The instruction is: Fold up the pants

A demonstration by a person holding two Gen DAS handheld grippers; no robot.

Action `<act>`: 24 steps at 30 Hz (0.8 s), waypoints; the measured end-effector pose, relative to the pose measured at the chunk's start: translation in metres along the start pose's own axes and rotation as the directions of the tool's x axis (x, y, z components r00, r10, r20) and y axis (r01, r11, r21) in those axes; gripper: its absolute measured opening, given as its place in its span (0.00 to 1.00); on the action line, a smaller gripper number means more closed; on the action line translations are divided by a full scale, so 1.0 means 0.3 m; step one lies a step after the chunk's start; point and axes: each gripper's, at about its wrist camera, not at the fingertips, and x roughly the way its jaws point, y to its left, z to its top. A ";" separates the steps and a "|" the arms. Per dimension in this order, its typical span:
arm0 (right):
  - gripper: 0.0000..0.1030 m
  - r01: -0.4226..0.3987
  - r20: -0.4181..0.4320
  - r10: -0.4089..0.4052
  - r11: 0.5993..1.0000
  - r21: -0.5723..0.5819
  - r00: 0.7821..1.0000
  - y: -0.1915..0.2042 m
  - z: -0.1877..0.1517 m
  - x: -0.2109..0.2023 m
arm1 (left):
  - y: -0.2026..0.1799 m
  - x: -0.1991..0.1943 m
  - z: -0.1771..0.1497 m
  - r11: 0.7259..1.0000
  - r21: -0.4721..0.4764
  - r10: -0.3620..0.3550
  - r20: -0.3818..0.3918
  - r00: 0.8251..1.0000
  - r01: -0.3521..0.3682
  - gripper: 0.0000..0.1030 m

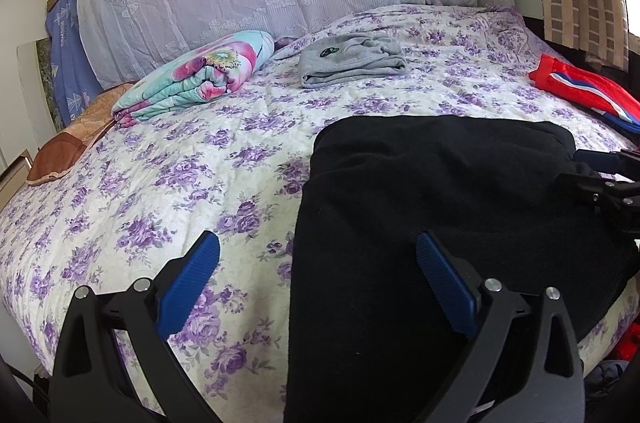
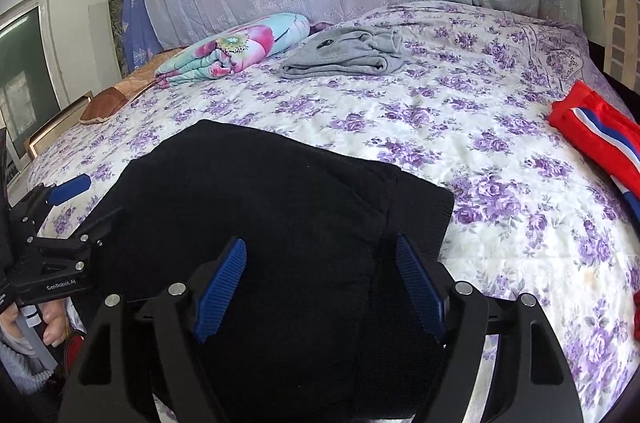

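Pants (image 2: 280,207) under open R claw (image 2: 320,287), untouched.

Left gripper (image 1: 318,251) and right gripper (image 2: 320,255) both angle downward, fingers (image 2: 222,287) spread wide, gripping nothing.

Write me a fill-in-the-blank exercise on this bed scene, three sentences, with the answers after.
1. The pants lying nearest the cameras on the floral bedspread are ____ in colour.
2. The folded garment near the head of the bed is ____.
3. The fingers of the right gripper stand ____, with nothing pinched between them.

Missing words: black; grey; open
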 end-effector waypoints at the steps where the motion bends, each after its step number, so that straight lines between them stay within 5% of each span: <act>1: 0.77 -0.002 -0.003 0.002 1.000 0.001 1.000 0.002 0.001 0.000 | 0.006 0.006 -0.002 1.000 -0.007 -0.007 -0.005 1.000 0.007 0.96; 6: 0.83 0.003 0.003 -0.003 1.000 -0.013 1.000 0.014 0.004 -0.021 | 0.051 0.033 -0.001 0.994 -0.078 -0.080 -0.049 0.996 0.076 0.96; 12: 0.83 -0.031 0.088 0.032 0.999 -0.017 0.996 0.028 -0.023 -0.188 | 0.134 -0.024 0.032 0.986 -0.154 -0.064 -0.010 0.998 0.062 0.96; 18: 0.88 -0.043 -0.015 0.043 0.997 -0.064 0.999 0.032 -0.119 -0.142 | 0.138 0.043 0.015 0.991 -0.132 -0.041 -0.108 0.993 0.027 0.96; 24: 0.94 -0.114 0.025 0.113 0.993 0.030 0.993 -0.036 -0.095 -0.199 | 0.185 0.110 -0.019 0.959 -0.252 -0.183 -0.194 0.964 0.131 0.95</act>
